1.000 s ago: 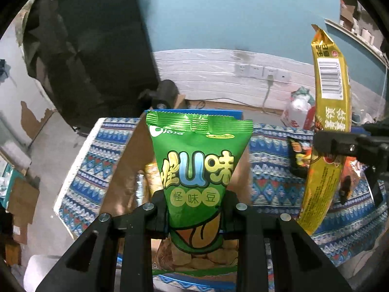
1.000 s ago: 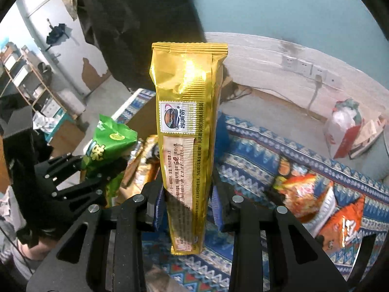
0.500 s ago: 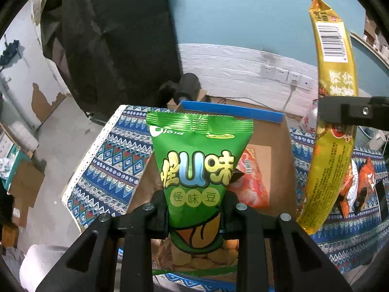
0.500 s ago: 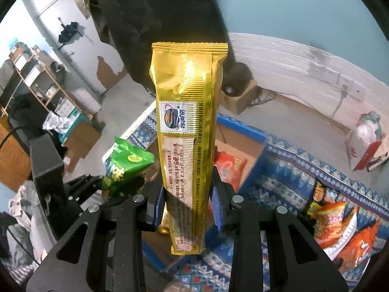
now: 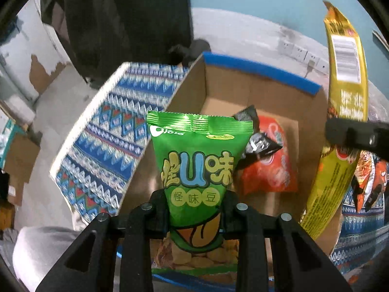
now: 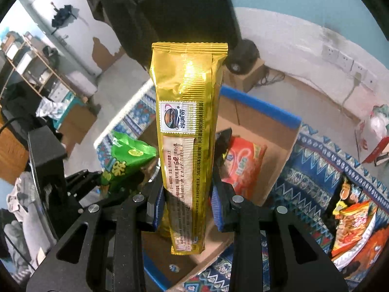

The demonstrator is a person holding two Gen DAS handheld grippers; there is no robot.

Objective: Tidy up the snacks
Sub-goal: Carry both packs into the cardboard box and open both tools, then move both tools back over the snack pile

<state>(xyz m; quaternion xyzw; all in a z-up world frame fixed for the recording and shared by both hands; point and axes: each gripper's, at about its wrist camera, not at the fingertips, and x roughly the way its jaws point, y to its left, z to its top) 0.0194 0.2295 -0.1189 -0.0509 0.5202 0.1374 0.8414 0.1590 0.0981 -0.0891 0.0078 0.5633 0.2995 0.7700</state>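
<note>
The left gripper (image 5: 195,209) clamps a green foil snack bag (image 5: 197,168); the right gripper (image 6: 187,206) clamps a long gold foil packet (image 6: 188,141), both hiding much of the open cardboard box (image 5: 262,97), where a red bag (image 5: 269,168) seems to lie.

The left gripper (image 5: 195,209) is black and clamps a bright green bag (image 5: 198,155) with yellow and light-blue lettering. The right gripper (image 6: 187,206) is black with blue pads (image 6: 216,209) and holds a shiny gold packet (image 6: 188,126). The cardboard box (image 5: 257,92) is brown with a blue rim; inside lie an orange-red bag (image 5: 272,160) and a black wrapper (image 5: 260,143). The cloth (image 5: 107,131) carries blue, white and red zigzag bands.
</note>
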